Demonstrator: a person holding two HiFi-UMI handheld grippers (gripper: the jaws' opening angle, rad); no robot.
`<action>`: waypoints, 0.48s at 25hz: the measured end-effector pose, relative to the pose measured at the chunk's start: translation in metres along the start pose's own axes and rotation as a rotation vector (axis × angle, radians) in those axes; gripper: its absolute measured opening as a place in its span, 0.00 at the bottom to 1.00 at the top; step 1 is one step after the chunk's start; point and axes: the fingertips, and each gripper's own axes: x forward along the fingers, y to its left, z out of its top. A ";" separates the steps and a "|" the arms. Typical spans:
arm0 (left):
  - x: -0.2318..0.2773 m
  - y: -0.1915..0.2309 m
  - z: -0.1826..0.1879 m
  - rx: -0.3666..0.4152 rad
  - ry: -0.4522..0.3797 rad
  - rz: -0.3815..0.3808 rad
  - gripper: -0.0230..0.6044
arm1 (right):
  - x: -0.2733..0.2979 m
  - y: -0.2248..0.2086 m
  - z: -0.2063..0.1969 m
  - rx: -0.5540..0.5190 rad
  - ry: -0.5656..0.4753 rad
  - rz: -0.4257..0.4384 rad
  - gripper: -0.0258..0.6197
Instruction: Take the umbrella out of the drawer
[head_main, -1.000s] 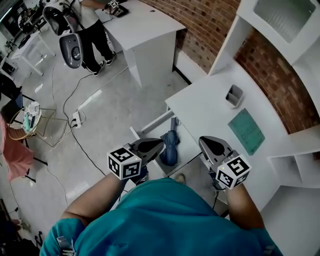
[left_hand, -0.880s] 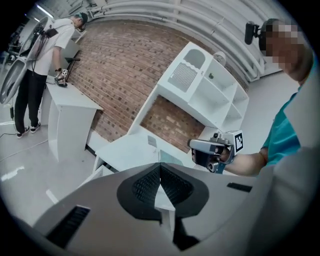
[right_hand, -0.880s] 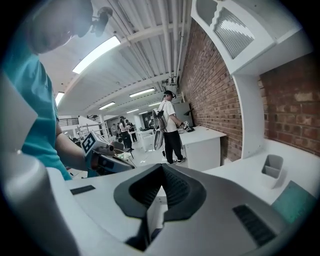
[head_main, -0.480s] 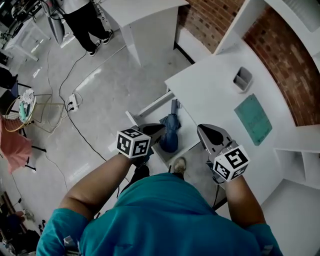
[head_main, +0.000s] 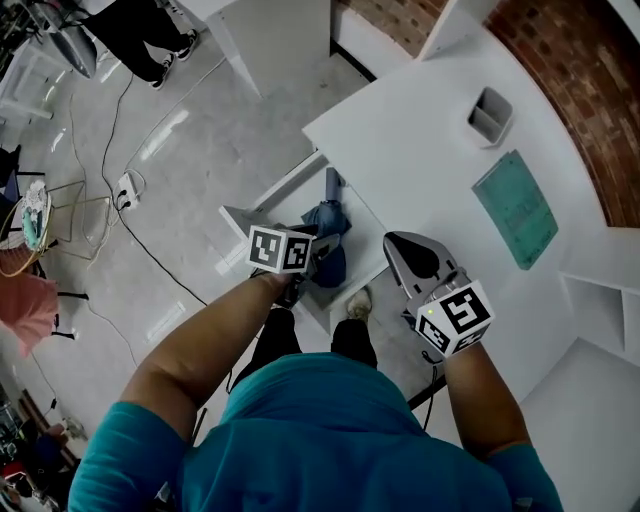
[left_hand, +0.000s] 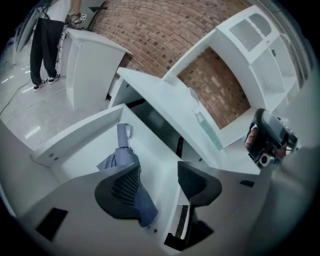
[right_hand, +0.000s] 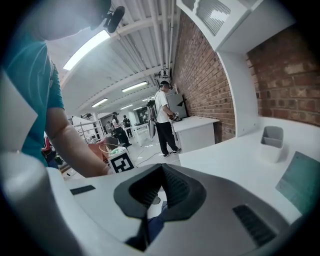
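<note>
A folded blue umbrella (head_main: 325, 228) (left_hand: 120, 162) lies in the open white drawer (head_main: 262, 203) (left_hand: 75, 137) under the desk, its handle pointing away from me. My left gripper (head_main: 322, 262) (left_hand: 159, 182) is down in the drawer at the umbrella's near end. Its jaws have just been opening and stand open. The umbrella's end sits by the left finger (left_hand: 122, 185), and the pads do not press on it. My right gripper (head_main: 392, 243) (right_hand: 161, 186) hovers shut over the desk's front edge, with nothing in it.
The white desk (head_main: 420, 150) carries a grey cup (head_main: 490, 115) and a green mat (head_main: 515, 210). A power strip and cables (head_main: 125, 185) lie on the floor at left. A person (head_main: 150, 30) stands by another white table (head_main: 270, 40).
My left gripper has sunk from in front of the drawer down onto the umbrella's near end, rolled, and opened its jaws. The right gripper has dropped a little.
</note>
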 end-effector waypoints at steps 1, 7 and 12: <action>0.010 0.007 -0.003 -0.019 0.015 0.015 0.43 | 0.002 -0.003 -0.005 0.004 0.001 -0.004 0.07; 0.060 0.045 -0.016 -0.080 0.078 0.118 0.55 | 0.016 -0.020 -0.022 0.012 -0.024 -0.014 0.07; 0.086 0.069 -0.029 -0.116 0.127 0.210 0.59 | 0.024 -0.031 -0.017 0.021 -0.064 -0.009 0.07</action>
